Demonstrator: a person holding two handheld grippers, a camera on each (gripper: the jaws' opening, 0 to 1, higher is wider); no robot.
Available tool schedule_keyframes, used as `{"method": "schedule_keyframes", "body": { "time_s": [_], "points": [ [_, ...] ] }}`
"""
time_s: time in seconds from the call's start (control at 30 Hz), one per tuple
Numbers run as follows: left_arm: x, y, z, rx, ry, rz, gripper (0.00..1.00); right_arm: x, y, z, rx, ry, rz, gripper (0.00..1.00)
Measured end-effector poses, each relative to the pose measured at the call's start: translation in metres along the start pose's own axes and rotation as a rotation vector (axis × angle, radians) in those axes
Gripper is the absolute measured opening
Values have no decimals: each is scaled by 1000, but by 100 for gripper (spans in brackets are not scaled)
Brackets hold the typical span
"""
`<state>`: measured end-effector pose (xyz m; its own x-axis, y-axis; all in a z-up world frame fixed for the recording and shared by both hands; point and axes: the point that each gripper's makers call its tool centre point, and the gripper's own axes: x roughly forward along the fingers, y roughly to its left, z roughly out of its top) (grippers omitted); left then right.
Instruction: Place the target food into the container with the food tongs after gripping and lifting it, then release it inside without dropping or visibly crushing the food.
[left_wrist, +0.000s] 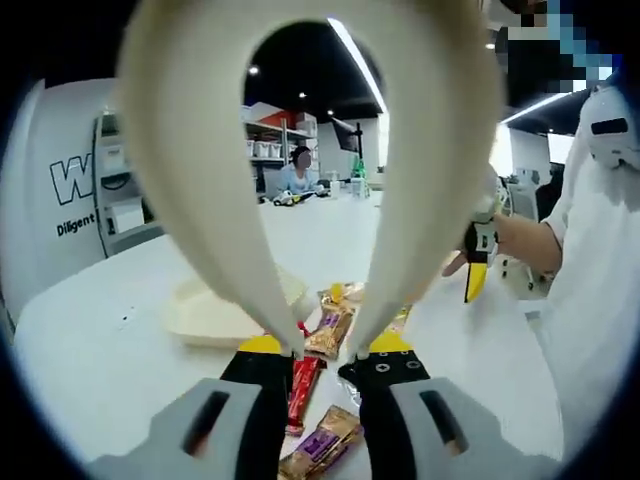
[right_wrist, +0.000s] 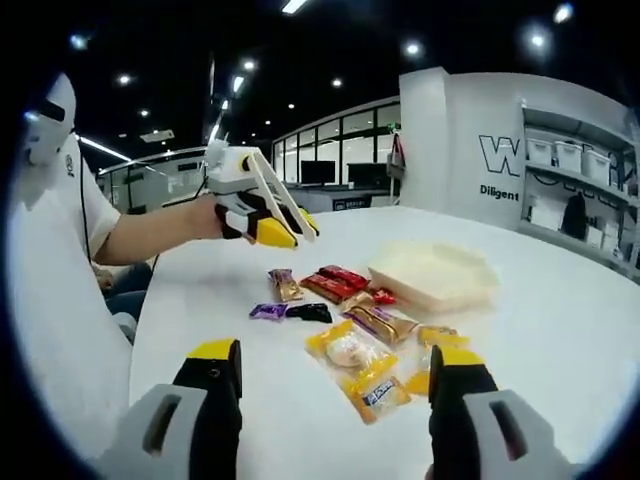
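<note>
My left gripper (left_wrist: 325, 350) is shut on cream food tongs (left_wrist: 200, 150). Their arms arch up over the view and their tips stand slightly apart, with nothing between them. They hover above several wrapped snacks on the white table (left_wrist: 100, 350): a red packet (left_wrist: 302, 385), a gold one (left_wrist: 332, 330) and a brown‑purple one (left_wrist: 322, 448). A shallow cream container (left_wrist: 205, 315) lies just left of them. My right gripper (right_wrist: 335, 365) is open and empty over a yellow pastry packet (right_wrist: 355, 365). Beyond it are red packets (right_wrist: 335, 280), the container (right_wrist: 435, 275) and the left gripper (right_wrist: 290, 230) with the tongs.
The person holding the grippers, in white (right_wrist: 60, 300), stands at the table's edge. The right gripper (left_wrist: 477, 285) shows at the right of the left gripper view. Another person (left_wrist: 298, 175) sits at the far end. A white wall with shelves (right_wrist: 560, 160) lies beyond.
</note>
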<state>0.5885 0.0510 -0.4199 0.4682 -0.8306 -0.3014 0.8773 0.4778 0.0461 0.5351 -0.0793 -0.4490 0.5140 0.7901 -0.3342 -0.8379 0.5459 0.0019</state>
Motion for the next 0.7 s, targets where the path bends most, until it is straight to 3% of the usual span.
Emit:
{"method": "schedule_keyframes", "body": {
  "time_s": [0.7],
  "points": [
    [21, 13, -31, 66, 133, -67, 24, 5, 0, 0, -10, 13, 15, 78]
  ]
}}
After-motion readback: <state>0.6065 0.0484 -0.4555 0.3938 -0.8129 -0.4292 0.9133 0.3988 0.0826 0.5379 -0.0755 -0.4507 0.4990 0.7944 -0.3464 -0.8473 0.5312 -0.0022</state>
